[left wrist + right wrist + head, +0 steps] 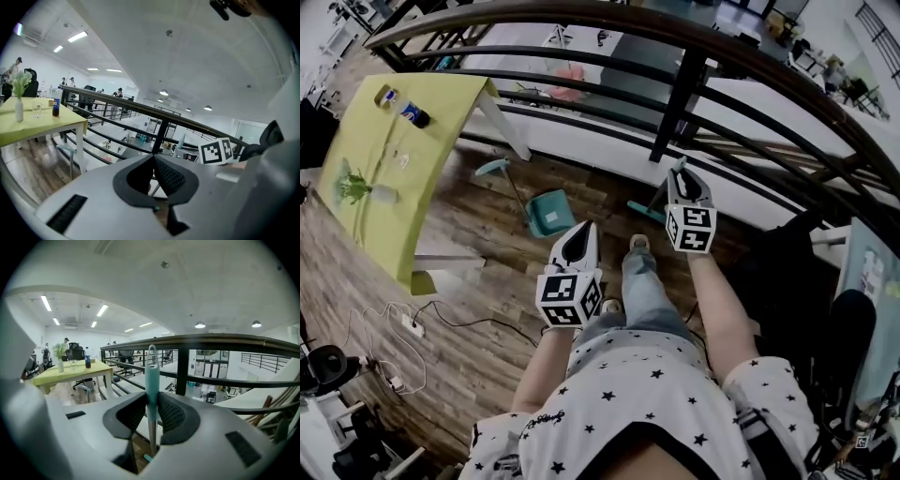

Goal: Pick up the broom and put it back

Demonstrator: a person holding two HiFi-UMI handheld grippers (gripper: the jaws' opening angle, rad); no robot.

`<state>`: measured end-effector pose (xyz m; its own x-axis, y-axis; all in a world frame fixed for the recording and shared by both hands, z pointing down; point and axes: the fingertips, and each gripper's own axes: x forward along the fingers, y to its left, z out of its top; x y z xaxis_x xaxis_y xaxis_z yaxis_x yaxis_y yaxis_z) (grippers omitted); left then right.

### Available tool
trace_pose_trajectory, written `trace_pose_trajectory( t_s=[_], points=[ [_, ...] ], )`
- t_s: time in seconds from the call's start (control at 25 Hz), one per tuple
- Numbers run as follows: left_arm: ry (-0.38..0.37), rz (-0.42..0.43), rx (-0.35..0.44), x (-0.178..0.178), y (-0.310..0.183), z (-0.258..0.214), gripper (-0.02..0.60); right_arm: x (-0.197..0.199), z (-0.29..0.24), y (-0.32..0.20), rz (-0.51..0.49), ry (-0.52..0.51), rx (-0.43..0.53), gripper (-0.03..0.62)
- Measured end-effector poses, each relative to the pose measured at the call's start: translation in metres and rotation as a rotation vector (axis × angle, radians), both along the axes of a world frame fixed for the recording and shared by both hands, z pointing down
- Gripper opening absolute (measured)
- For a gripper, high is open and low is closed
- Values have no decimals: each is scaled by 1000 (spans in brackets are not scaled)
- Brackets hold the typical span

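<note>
Facing a black railing (675,103) that runs across the wooden floor. Off to the left, a yellow table (366,141) bearing a vase (380,193) and a bottle (414,114). Lower down, near the railing, a teal dustpan (548,213) lying on the floor. Clamping the broom (151,380) in the right gripper (151,411), both pads pressed on its teal handle, shaft upright, just before the railing. Holding nothing in the left gripper (152,164), tips closed together.
</note>
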<state>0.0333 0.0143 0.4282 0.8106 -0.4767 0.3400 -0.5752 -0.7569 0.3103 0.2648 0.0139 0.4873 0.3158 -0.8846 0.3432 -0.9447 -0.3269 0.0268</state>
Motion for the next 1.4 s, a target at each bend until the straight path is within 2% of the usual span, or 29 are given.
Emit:
trace_pose_trajectory(
  t_s=[0.36,0.6,1.04,1.4],
  points=[
    [7,-55,16,-58,4,-6,12,-48,-26,0,-51,7,43,77],
    [13,-117,31,-93,-12,-13,12,-76,-43,-22,-104,17,61,77],
    [20,-307,48,-147,-53,-23,12,-121,-54,-86,-248,13,67,77],
    [9,-414,52,-167,-115,-22,12,-146,-47,-170,-350,-6,65,77]
  ],
)
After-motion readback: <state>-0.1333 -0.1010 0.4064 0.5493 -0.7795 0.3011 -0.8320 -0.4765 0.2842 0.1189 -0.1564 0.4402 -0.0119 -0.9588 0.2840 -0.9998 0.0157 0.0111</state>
